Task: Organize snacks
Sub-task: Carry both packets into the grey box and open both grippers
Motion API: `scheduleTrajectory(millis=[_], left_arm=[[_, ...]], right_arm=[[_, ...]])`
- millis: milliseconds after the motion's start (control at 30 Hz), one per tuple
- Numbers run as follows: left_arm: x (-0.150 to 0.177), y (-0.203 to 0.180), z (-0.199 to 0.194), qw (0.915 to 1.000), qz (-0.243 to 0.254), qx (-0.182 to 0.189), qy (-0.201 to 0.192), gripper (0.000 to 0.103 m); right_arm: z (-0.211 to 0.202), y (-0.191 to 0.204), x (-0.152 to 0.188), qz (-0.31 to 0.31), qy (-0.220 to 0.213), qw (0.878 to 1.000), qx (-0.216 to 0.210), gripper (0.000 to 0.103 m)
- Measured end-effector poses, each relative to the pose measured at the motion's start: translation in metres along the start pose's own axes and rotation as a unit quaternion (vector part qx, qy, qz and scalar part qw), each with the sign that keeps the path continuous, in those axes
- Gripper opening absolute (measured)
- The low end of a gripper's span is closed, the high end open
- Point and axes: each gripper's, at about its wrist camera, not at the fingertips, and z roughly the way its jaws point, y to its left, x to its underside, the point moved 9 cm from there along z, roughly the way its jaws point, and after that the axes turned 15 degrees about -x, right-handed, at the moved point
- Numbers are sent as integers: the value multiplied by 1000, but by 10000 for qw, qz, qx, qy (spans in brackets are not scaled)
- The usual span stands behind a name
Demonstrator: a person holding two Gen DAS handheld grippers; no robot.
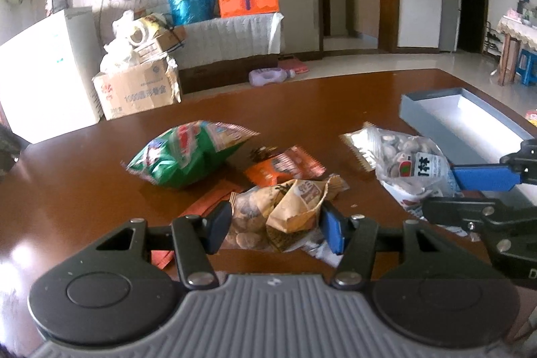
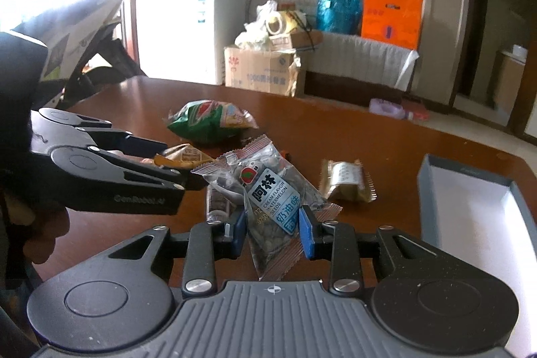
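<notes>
The left gripper (image 1: pixel 273 225) holds a tan and clear packet of nuts (image 1: pixel 285 207) between its fingers; the pads press on both sides of the packet, with the jaws about half apart. The packet is off the brown tabletop (image 1: pixel 84 183), above a flat red packet (image 1: pixel 208 203).

The right gripper (image 2: pixel 272 227) is closed on a clear packet of watermelon seeds (image 2: pixel 268 207) with a blue label. Both blue pads press against the packet, with the jaws set narrow. The packet's upper end stands tilted up in front of the gripper, its lower end hanging toward the gripper body.

In the left wrist view the right gripper (image 1: pixel 480 190) enters from the right edge with the seed packet (image 1: pixel 412 163) in its fingers, just beside a grey open box (image 1: pixel 433 116) with a white inside. The box sits on the tabletop at the right.

Items on the tabletop:
- a green snack bag (image 1: pixel 188 153) lies toward the far side
- an orange packet (image 1: pixel 285 168) lies just beside the green bag, nearer the grippers
- a gold-wrapped packet (image 2: pixel 347 180) lies between the seed packet and the box
- a small clear packet (image 2: pixel 218 203) lies under the left edge of the seed packet

In the right wrist view the left gripper (image 2: pixel 174 166) reaches in from the left, with the nut packet (image 2: pixel 183 155) at its fingertips
</notes>
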Motion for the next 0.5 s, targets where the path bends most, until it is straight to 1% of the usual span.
scheduleTrajectory(millis=[267, 500], left_arm=[[-18, -44, -16, 9995, 75, 233, -183, 56], [-32, -94, -31, 9977, 81, 599, -317, 56]], right_arm=[[-30, -24, 3, 260, -117, 9991, 311, 34], [-55, -52, 8, 552, -260, 9962, 613, 34]])
